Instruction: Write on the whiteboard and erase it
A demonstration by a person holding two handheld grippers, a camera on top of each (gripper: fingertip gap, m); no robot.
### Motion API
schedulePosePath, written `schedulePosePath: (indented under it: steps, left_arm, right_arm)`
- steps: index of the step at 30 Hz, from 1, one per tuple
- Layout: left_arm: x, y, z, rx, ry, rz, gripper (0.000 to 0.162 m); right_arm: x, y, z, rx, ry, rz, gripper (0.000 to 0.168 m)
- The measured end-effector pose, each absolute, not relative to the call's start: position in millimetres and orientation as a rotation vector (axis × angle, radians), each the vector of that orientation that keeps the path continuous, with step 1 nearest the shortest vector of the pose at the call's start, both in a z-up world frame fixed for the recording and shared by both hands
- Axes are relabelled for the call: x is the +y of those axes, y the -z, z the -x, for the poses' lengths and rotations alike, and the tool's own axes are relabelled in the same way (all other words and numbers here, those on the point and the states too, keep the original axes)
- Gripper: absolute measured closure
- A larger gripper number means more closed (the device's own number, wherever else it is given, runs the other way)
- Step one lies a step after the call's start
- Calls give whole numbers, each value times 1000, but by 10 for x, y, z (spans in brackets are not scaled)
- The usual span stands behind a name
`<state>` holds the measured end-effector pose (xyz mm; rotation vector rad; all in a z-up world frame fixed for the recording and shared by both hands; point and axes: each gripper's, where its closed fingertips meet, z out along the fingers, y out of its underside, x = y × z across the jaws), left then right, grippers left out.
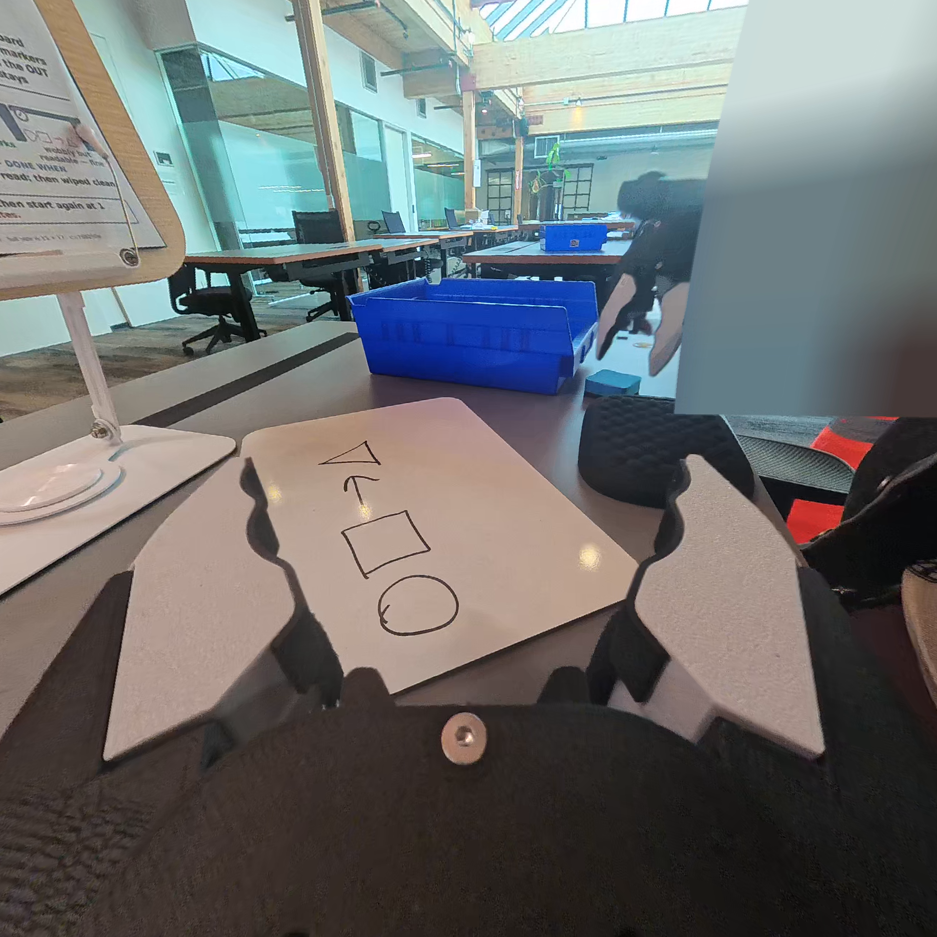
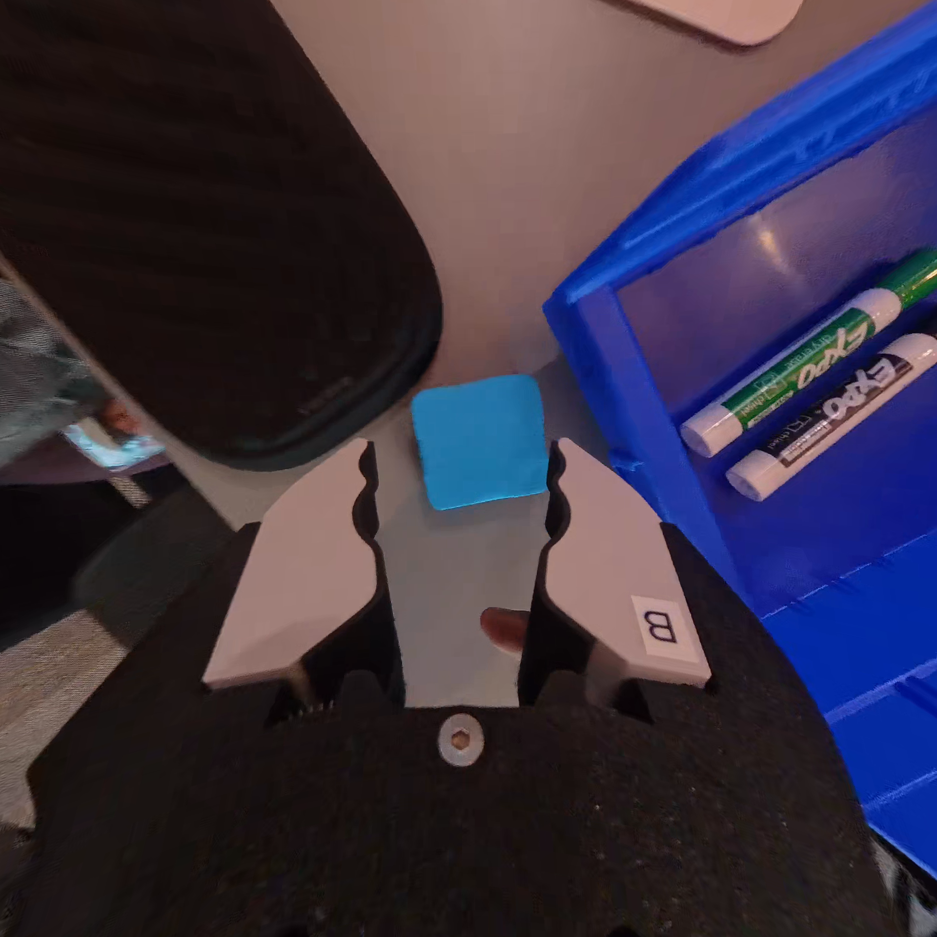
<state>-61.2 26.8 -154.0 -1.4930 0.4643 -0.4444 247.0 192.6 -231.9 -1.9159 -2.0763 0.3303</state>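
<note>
A small whiteboard (image 1: 507,507) lies flat on the grey desk, with a triangle, an arrow, a square and a circle drawn on it in black. My left gripper (image 1: 471,464) is open and empty, with its fingers spread over the board. A blue eraser (image 2: 479,441) lies on the desk beside a blue bin. My right gripper (image 2: 462,445) is open, looking down, with its fingertips either side of the eraser's near part. In the left wrist view, the right gripper (image 1: 630,362) hangs over the eraser (image 1: 611,383).
The blue bin (image 2: 634,405) (image 1: 471,345) holds a green marker (image 2: 791,375) and a black marker (image 2: 831,416). A black textured pad (image 2: 203,228) (image 1: 639,446) lies left of the eraser. A sign stand (image 1: 101,471) with a printed sheet stands at the left. The grippers' ends are close to 40 centimeters from one another.
</note>
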Motion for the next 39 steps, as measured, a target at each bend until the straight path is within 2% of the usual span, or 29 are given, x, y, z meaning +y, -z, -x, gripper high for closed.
schedulePosePath:
  steps: [2, 5, 7, 10, 12, 14, 16, 19, 20, 21, 24, 27, 29, 30, 32, 35, 39]
  left_arm:
    - [264, 1559, 600, 466, 459, 1499, 18]
    - [276, 1614, 589, 477, 454, 1525, 18]
    - [274, 1635, 581, 483, 460, 1538, 17]
    - [270, 1601, 666, 460, 467, 1572, 18]
    - [302, 1498, 829, 397, 428, 1564, 28]
    - [330, 1438, 983, 362, 387, 1585, 50]
    - [385, 1495, 1095, 346, 347, 1668, 82]
    - [479, 1790, 1183, 346, 300, 1903, 140]
    - [485, 1947, 1189, 366, 294, 2006, 155]
    - [483, 2095, 1198, 370, 289, 2097, 161]
    - [446, 2401, 1227, 367, 258, 2252, 161]
    - [413, 2500, 1298, 359, 209, 2311, 161]
    - [390, 2564, 1310, 351, 232, 2342, 162]
    - [381, 2568, 1286, 355, 266, 2341, 162]
    - [371, 2569, 1289, 348, 280, 2338, 162]
    - [363, 2570, 1295, 345, 287, 2331, 162]
    - [356, 2570, 1297, 343, 302, 2332, 162]
  right_arm:
    - [2044, 2440, -2486, -2077, -249, 1899, 102]
    - [2048, 2555, -2447, -2080, -310, 1889, 114]
    - [2065, 2536, -2437, -2057, -309, 1877, 114]
    - [2044, 2271, -2328, -1956, -305, 1877, 114]
    - [1858, 1954, -2064, -1911, -407, 1798, 115]
    - [1604, 1685, -1683, -1901, -518, 1665, 115]
    - [1361, 1578, -1228, -1910, -615, 1558, 114]
    - [1004, 1770, -546, -2006, -739, 1491, 115]
    - [925, 1881, -352, -2044, -740, 1481, 115]
    - [854, 1995, -183, -2088, -737, 1471, 115]
    - [717, 2290, 174, -2199, -714, 1474, 115]
    - [654, 2465, 330, -2278, -669, 1472, 114]
    - [644, 2503, 361, -2306, -650, 1476, 100]
    - [645, 2486, 370, -2308, -653, 1470, 99]
    - [624, 2425, 372, -2311, -687, 1459, 101]
    - [632, 2428, 344, -2358, -658, 1449, 117]
    - [603, 2431, 464, -2379, -648, 1409, 119]
